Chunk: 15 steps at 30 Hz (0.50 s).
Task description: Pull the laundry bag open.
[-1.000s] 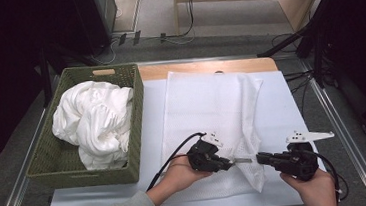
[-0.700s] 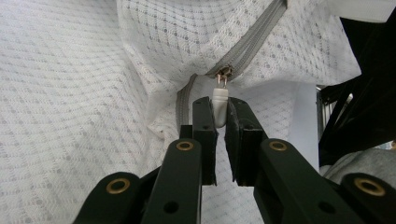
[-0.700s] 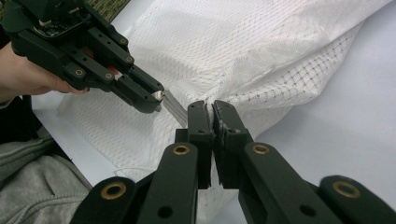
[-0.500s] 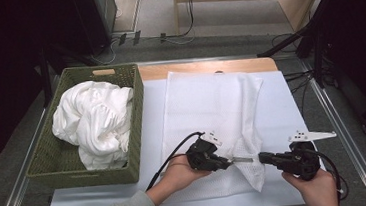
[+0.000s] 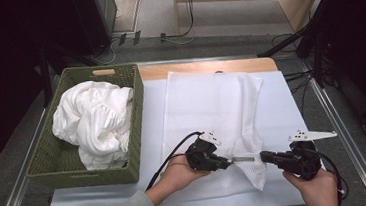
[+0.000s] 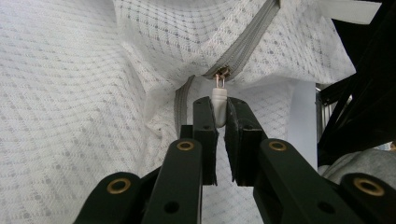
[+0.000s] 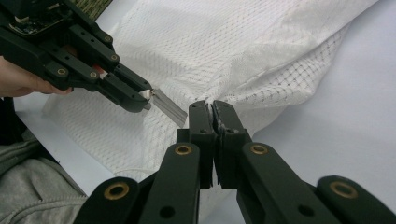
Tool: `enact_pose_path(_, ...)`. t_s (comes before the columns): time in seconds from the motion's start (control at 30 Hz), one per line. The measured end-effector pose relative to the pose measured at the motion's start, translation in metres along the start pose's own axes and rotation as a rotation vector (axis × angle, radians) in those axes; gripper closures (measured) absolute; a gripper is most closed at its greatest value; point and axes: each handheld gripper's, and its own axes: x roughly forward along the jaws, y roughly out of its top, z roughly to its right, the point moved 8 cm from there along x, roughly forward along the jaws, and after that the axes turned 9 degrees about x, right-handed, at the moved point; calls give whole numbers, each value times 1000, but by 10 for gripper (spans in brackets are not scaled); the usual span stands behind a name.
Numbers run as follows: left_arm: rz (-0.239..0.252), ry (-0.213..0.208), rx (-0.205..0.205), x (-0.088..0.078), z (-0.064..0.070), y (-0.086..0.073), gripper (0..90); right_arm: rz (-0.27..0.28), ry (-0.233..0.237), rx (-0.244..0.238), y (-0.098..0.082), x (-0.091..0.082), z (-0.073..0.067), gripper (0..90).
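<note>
A white mesh bag [image 5: 211, 105] lies flat on the table, with a grey zipper [image 5: 243, 159] along its near right edge. My left gripper [image 5: 229, 163] comes in from the left, shut on the zipper's white pull tab [image 6: 219, 95]. In the left gripper view the left gripper [image 6: 219, 112] pinches the tab just below the metal slider. My right gripper [image 5: 263, 156] faces it from the right, shut on the mesh bag's edge at the zipper's end. In the right gripper view the right gripper [image 7: 212, 109] clamps the mesh bag [image 7: 233, 46]; the left gripper [image 7: 140, 100] holds the zipper [image 7: 168, 106] taut.
A green woven basket [image 5: 137, 117] stands at the left, holding crumpled white cloth [image 5: 94, 120]. The table's pale sheet [image 5: 281, 104] is bare to the right of the bag. A wooden strip [image 5: 158, 72] runs along the far edge. Metal rails border both sides.
</note>
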Motion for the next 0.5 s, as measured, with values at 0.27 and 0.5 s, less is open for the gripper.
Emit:
enact_pose_path(0.27,-15,2,5,-2,-2,-2,843,-3,-18,9,-1,-2,3,886)
enact_pose_path(0.5,-28,26,-17,-5,-9,-7,876,10,-46,30,-2,-7,14,886)
